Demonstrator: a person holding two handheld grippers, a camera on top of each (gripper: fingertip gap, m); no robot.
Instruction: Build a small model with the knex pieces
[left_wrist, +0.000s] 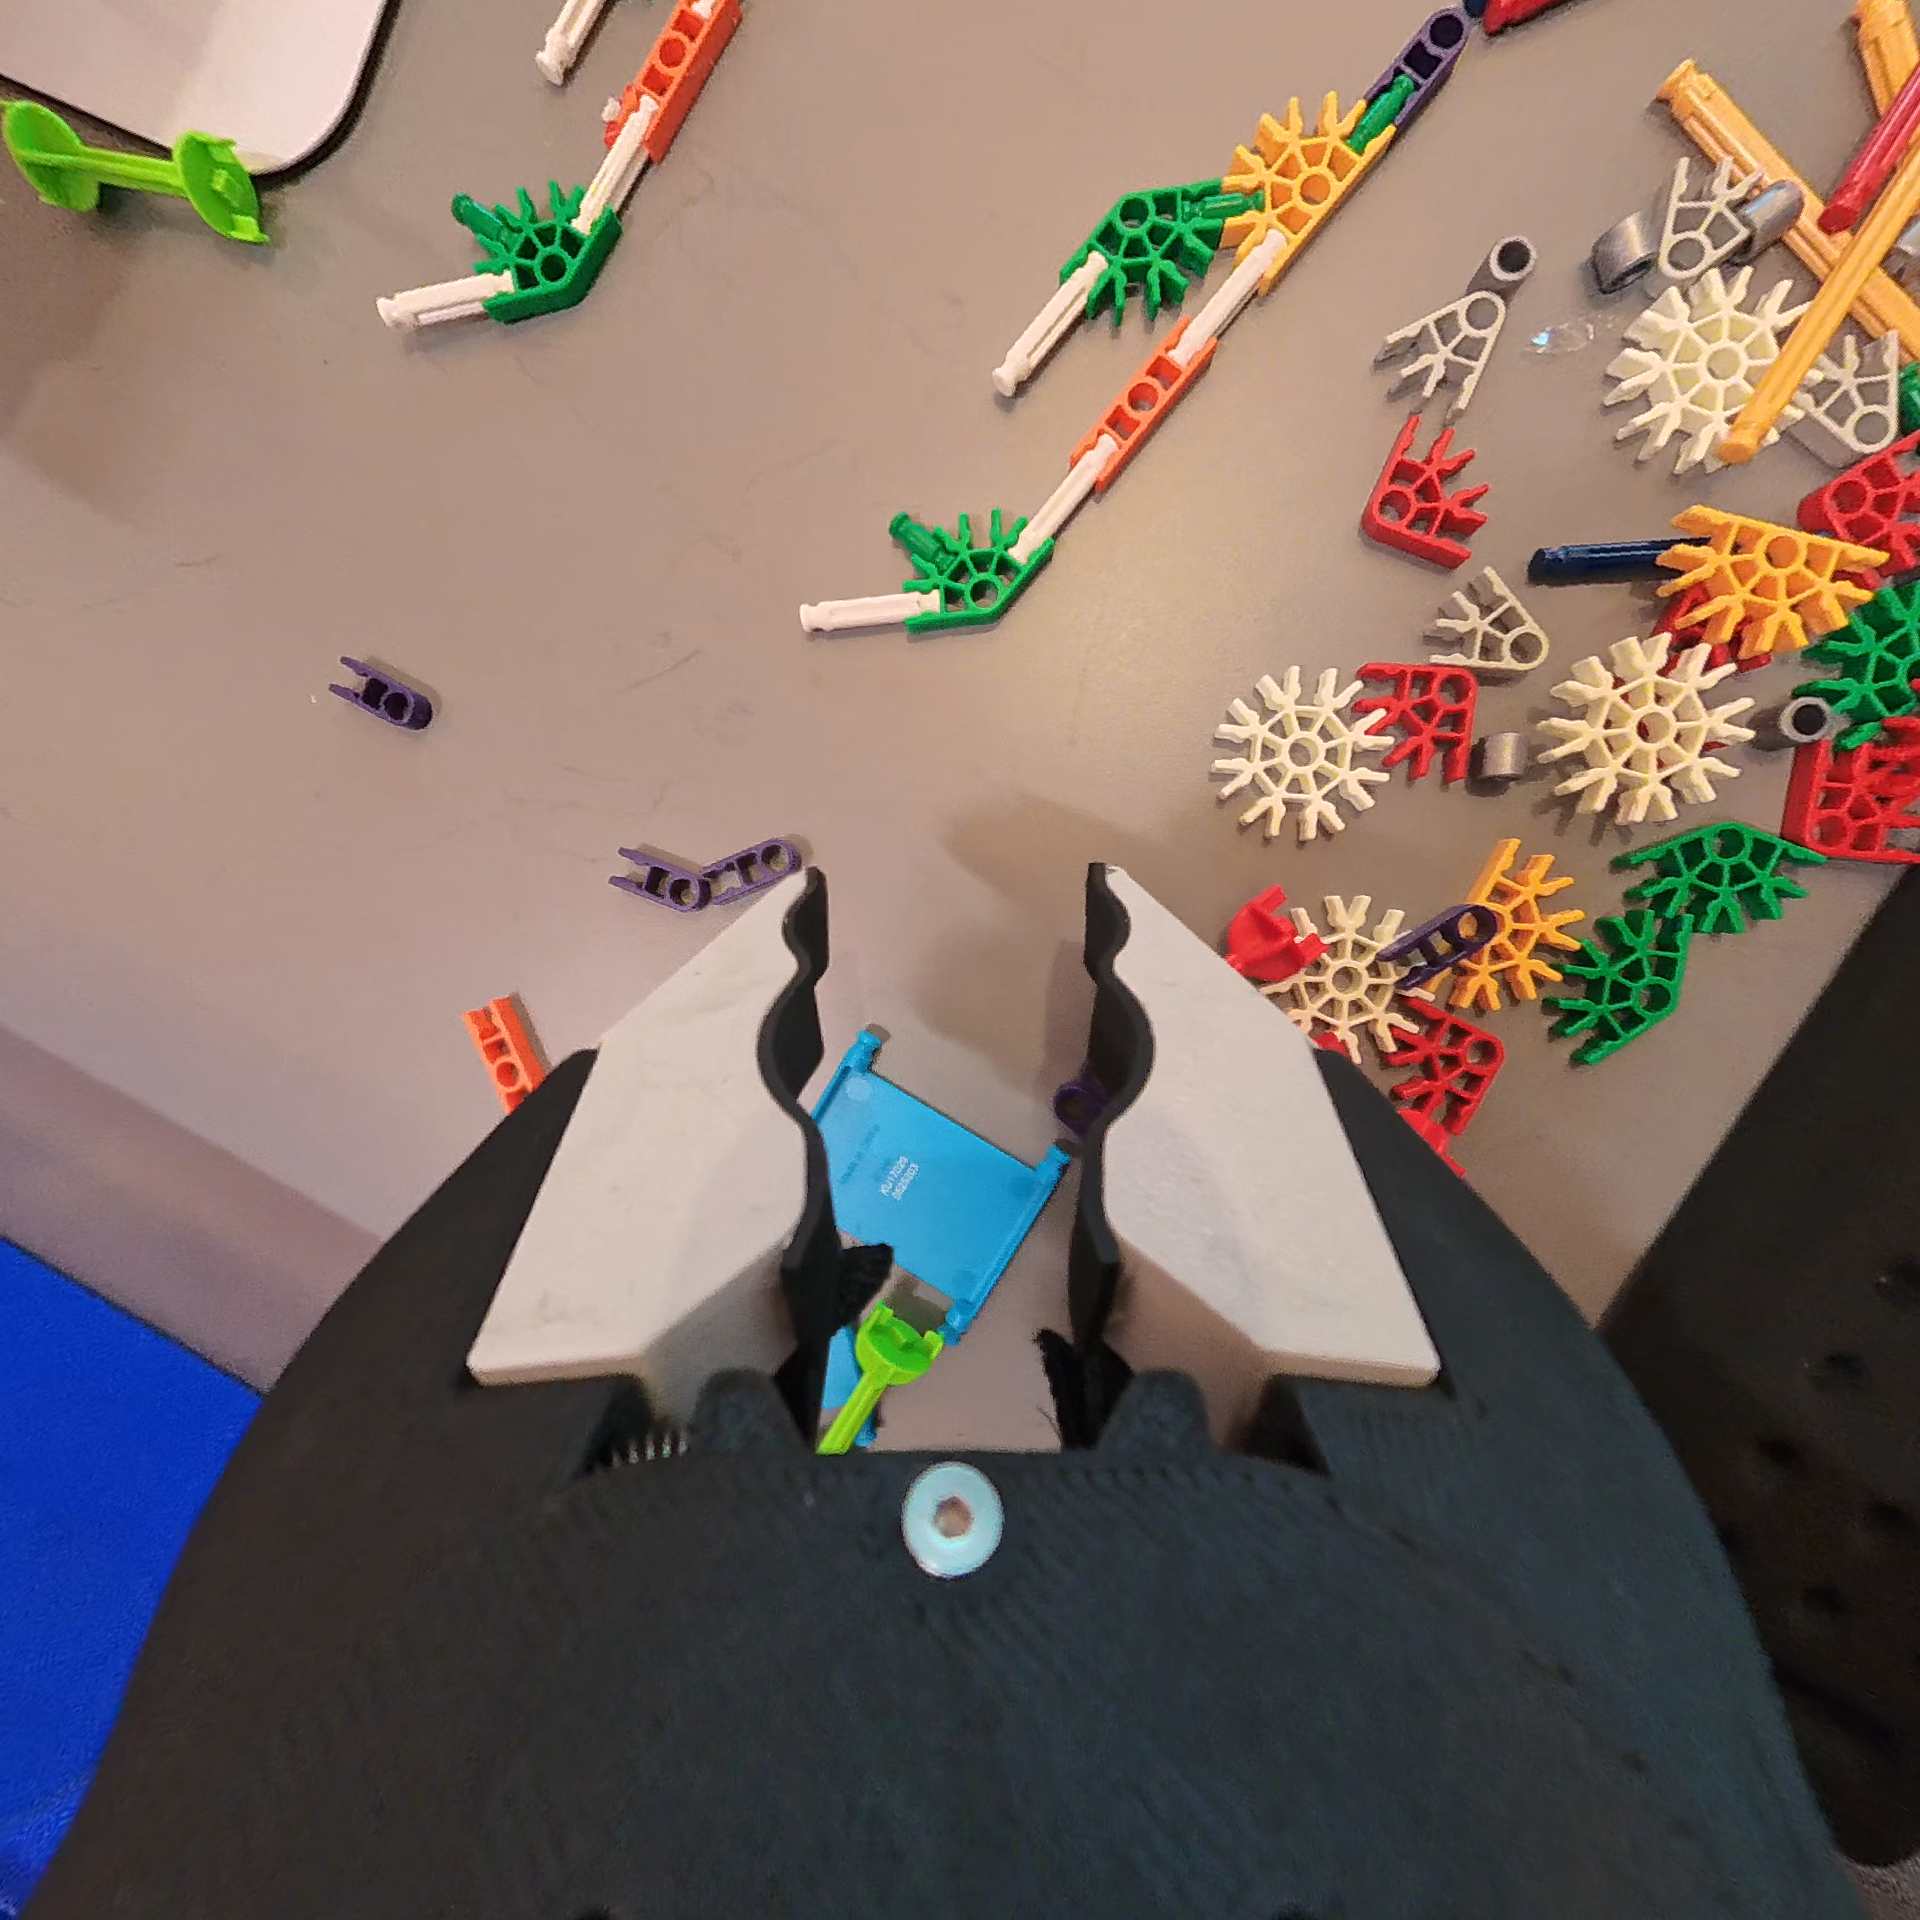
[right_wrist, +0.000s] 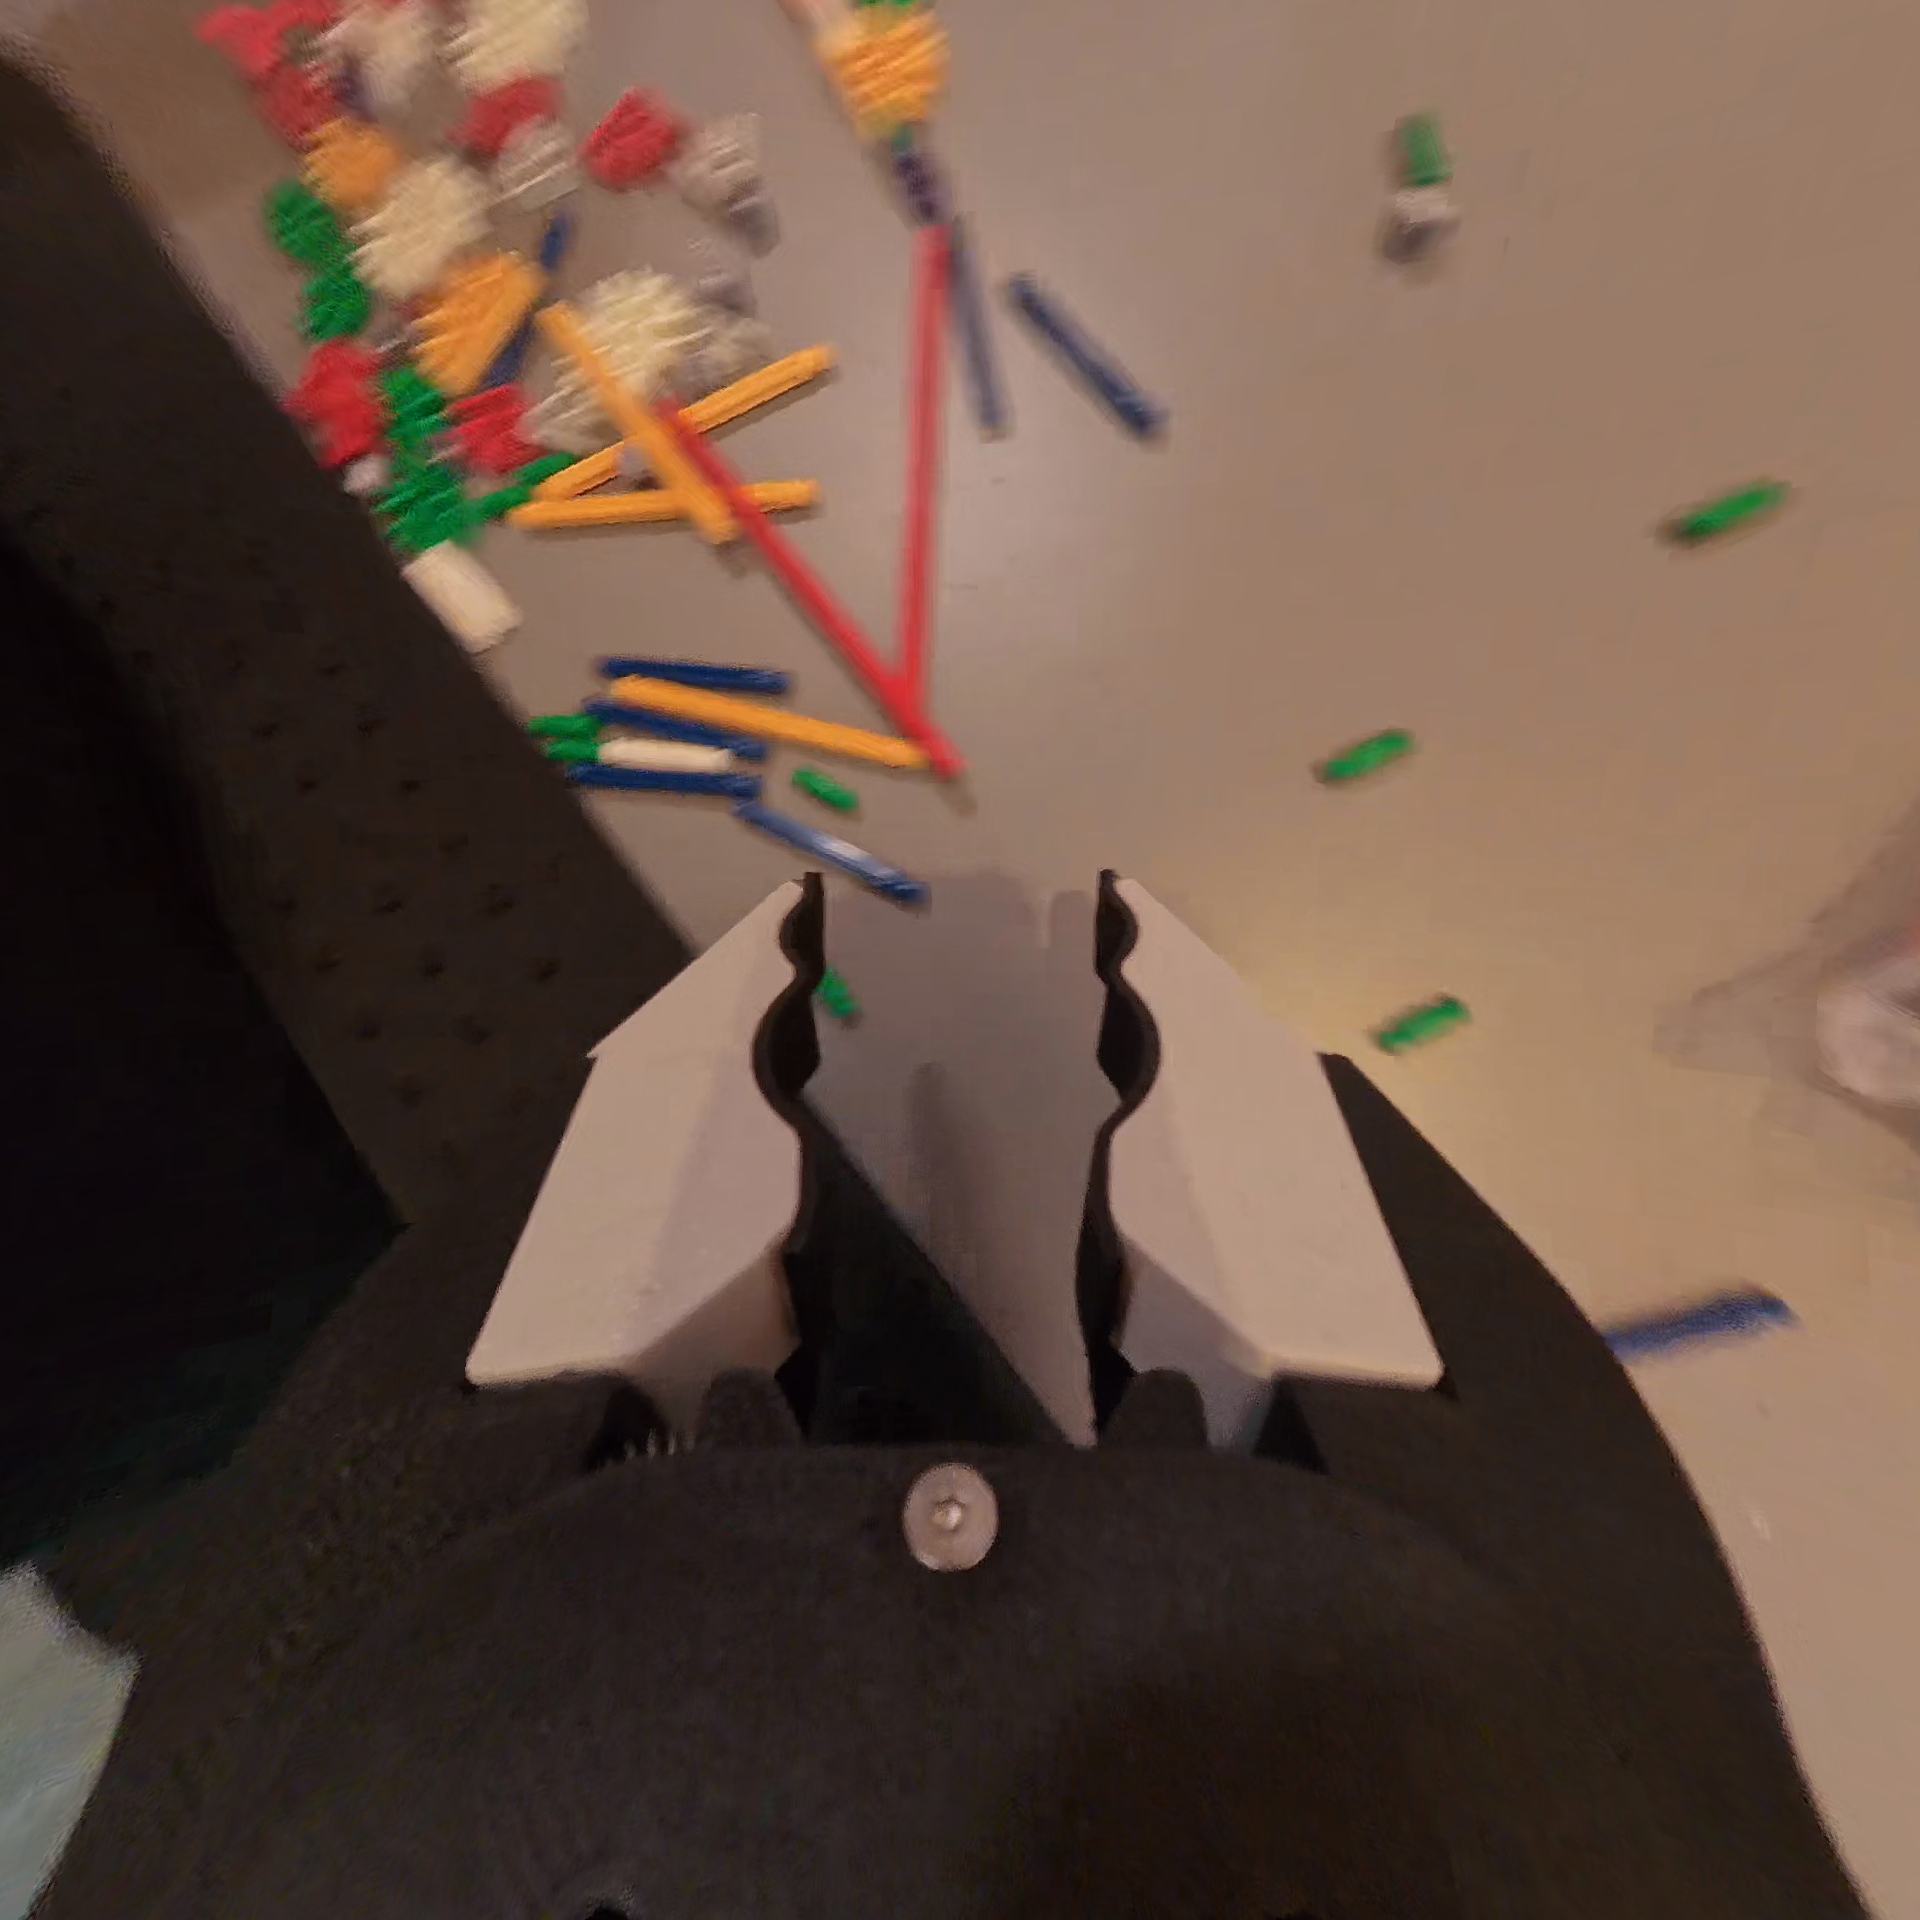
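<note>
A plain grey-tan tabletop (left_wrist: 312, 468) is seen everywhere, with blue floor (left_wrist: 94, 1455) glimpsed past its edge at 8 o'clock.

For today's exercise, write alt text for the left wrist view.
The left tongs hang open over a grey table, with a blue plastic panel lying below, between their fingers. Colourful construction-toy connectors are heaped to the right, with assembled rod chains beyond.

Panel (left_wrist: 925, 1174) on table (left_wrist: 260, 520), between fingers (left_wrist: 675, 1143)
</note>
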